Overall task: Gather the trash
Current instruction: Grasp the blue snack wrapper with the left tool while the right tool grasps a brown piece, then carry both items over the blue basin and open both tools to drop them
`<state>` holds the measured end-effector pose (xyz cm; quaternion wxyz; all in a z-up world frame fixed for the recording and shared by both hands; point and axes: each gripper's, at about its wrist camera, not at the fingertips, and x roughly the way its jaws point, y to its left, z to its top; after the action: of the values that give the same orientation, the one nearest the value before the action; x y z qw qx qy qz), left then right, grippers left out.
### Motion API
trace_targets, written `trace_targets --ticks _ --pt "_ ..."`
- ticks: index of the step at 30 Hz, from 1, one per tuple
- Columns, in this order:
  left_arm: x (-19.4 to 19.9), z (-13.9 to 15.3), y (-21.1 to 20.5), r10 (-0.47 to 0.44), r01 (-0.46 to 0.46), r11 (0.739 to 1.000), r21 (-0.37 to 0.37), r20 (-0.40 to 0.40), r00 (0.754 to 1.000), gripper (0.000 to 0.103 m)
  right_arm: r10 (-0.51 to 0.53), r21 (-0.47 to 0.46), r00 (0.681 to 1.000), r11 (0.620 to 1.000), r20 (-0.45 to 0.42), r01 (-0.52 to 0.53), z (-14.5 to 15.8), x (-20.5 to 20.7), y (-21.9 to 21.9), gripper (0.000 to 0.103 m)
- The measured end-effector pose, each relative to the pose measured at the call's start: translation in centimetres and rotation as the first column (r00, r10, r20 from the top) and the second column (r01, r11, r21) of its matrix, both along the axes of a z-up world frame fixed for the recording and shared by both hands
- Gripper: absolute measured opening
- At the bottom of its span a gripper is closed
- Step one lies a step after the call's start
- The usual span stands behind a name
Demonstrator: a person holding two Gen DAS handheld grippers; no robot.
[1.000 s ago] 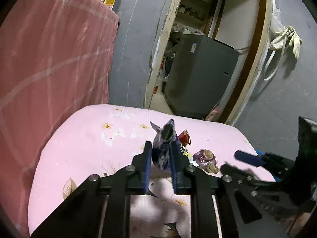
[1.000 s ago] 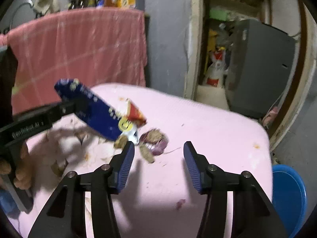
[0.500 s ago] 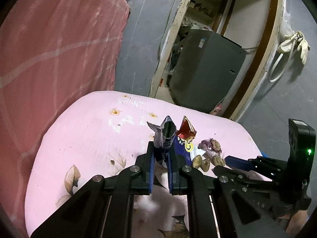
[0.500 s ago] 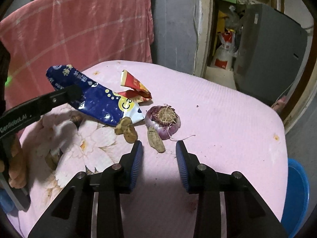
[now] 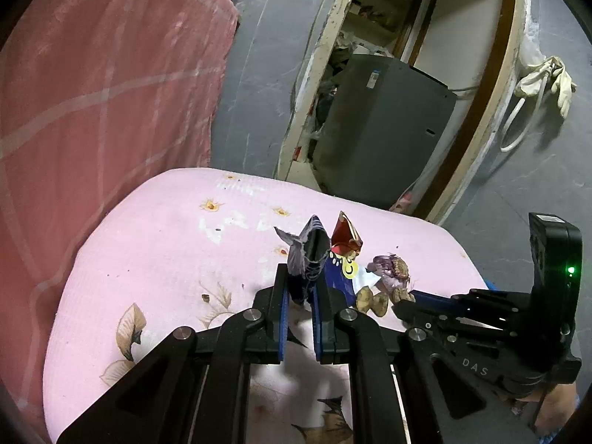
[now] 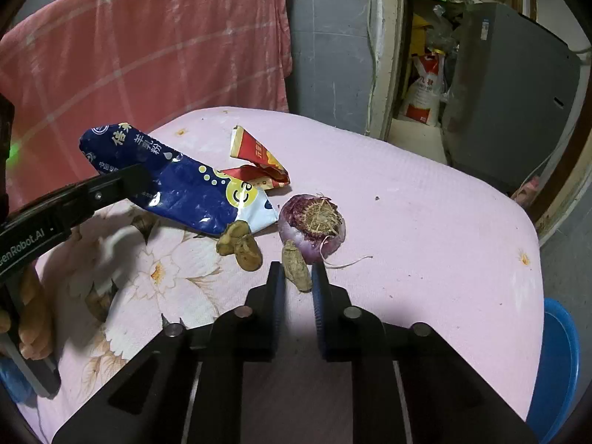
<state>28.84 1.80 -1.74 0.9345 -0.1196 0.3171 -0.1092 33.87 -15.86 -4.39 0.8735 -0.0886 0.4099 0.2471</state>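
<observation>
Your right hand-held gripper [image 6: 298,277] has just been closing narrowly on the peanut shell [image 6: 296,270] at the onion's [image 6: 312,224] six o'clock. Lift it straight up. Keep the left hand-held gripper [image 5: 300,290] pinching the blue wrapper [image 5: 309,255].

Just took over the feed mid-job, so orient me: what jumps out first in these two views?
The left gripper is clamped on a crinkled blue foil snack bag, holding it above the pink flowered table cover. Beside it lies a torn red paper wrapper and a cut purple onion end. The right gripper has just closed its fingers on a brown peanut shell in front of the onion.
</observation>
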Motion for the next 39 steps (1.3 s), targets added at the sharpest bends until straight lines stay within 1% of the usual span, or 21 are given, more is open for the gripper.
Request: trace_targets --ticks 3,7,14,18,24,27,28,32,35,39 --pt "-0.2 0.0 0.1 -0.001 0.001 1.0 -0.003 0.01 1.0 0.008 0.0 0.007 1.0 1.0 0.007 0.0 -0.1 -0.2 -0.1 0.01" --pt "-1.2 0.4 0.1 0.003 -0.003 1.0 -0.002 0.049 0.999 0.007 -0.01 0.029 0.999 1.0 0.032 0.009 0.1 -0.7 -0.3 0.009" --pt "-3.4 1.6 -0.7 0.028 -0.036 0.997 0.063 0.122 0.992 0.007 -0.03 0.075 0.986 0.997 0.165 0.018 1.7 -3.0 -0.8 0.008" --pt "-4.7 2.6 -1.0 0.041 -0.054 0.996 0.077 0.162 0.986 0.007 -0.043 0.116 0.969 0.993 0.243 0.015 3.0 -4.4 -1.5 0.008" --pt "-6.4 4.9 -2.1 0.04 -0.062 0.995 0.077 0.255 0.966 0.007 -0.106 0.217 0.914 0.976 0.391 0.02 6.9 -7.2 -3.9 0.008" --pt "-7.1 6.3 -3.5 0.027 -0.055 0.995 0.084 0.31 0.95 0.007 -0.138 0.248 0.887 0.968 0.441 0.027 8.7 -8.6 -5.5 0.008" --pt "-7.3 6.8 -4.1 0.02 -0.051 0.995 0.085 0.328 0.944 0.007 -0.155 0.261 0.872 0.965 0.464 0.032 9.5 -9.2 -6.2 0.008" --pt "-7.8 8.3 -6.7 -0.015 -0.023 0.995 0.094 0.389 0.921 0.007 -0.202 0.297 0.839 0.954 0.506 0.05 11.3 -10.9 -8.6 0.008" --pt "-8.1 9.2 -9.0 -0.05 0.006 0.994 0.105 0.422 0.905 0.007 -0.247 0.32 0.807 0.944 0.537 0.077 12.3 -11.9 -10.6 0.008" --pt "-8.4 9.8 -12.2 -0.104 0.056 0.991 0.121 0.446 0.889 0.007 -0.297 0.329 0.772 0.937 0.562 0.121 13.1 -13.0 -13.3 0.008"
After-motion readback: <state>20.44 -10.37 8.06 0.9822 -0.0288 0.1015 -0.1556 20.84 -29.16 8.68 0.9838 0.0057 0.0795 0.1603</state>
